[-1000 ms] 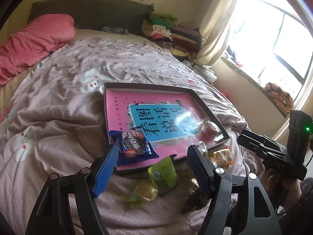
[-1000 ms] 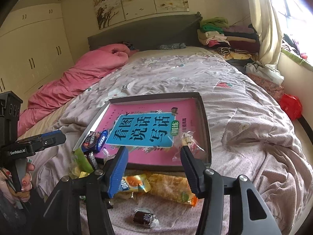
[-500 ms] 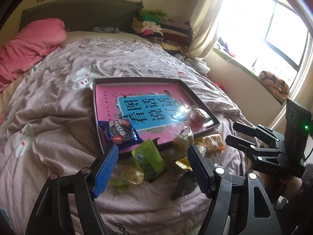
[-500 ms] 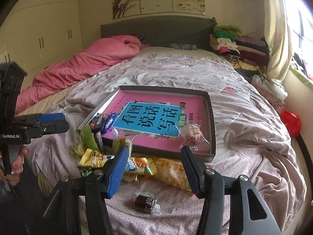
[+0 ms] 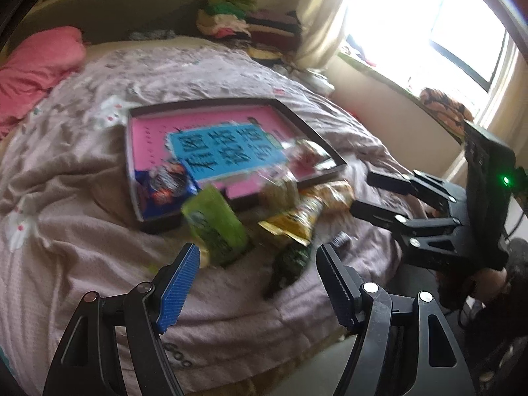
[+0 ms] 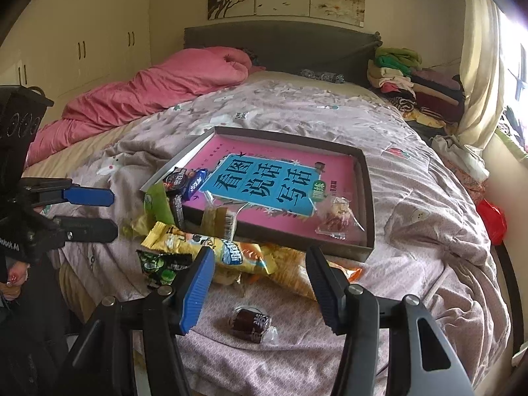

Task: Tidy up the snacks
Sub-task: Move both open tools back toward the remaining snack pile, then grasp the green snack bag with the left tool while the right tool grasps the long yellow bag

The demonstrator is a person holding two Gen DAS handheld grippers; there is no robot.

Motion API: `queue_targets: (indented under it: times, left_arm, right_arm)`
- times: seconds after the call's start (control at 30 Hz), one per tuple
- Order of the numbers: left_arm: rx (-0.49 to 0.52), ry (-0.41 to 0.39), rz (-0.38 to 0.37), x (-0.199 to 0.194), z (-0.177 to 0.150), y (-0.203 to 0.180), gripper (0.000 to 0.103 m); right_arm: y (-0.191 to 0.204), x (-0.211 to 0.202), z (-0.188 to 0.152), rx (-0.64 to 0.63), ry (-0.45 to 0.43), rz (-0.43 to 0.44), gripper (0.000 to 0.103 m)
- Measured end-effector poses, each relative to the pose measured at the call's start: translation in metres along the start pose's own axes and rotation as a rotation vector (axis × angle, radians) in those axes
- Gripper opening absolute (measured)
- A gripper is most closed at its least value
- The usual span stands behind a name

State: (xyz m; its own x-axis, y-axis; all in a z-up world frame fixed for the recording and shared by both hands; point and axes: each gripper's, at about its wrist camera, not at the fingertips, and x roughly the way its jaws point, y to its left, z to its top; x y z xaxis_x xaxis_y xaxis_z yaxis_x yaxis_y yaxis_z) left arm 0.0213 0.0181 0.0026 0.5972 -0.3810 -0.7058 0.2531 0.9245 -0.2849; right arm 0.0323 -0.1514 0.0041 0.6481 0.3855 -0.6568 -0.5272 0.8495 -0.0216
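A shallow dark box [image 6: 369,198] with a pink and blue book inside lies on the bed; it also shows in the left wrist view [image 5: 316,138]. A blue cookie pack [image 6: 186,180] and a clear wrapped snack [image 6: 340,217] lie in it. Loose snacks lie by its near edge: a green pack [image 5: 214,227], a yellow pack [image 6: 211,247], a dark green pack [image 6: 161,264] and a small dark candy [image 6: 250,325]. My left gripper [image 5: 257,264] is open and empty above the green packs. My right gripper [image 6: 259,267] is open and empty above the yellow pack.
The bed's lilac quilt [image 6: 297,112] is rumpled. A pink duvet [image 6: 148,92] lies at the back left and folded clothes [image 6: 415,79] at the back right. The bed's near edge drops off just below both grippers. A window [image 5: 445,23] is on the right.
Both grippers have drawn back from the box toward the foot of the bed, so more loose snacks and the bed's edge show. Both stay open and empty.
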Motion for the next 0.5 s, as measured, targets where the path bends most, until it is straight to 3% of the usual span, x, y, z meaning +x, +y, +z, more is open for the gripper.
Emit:
queue_targets:
  times: [0.5]
  left_arm:
    - [0.02, 0.144, -0.087, 0.041, -0.016, -0.013, 0.075]
  right_arm:
    - [0.014, 0.008, -0.007, -0.089, 0.028, 0.012, 0.057]
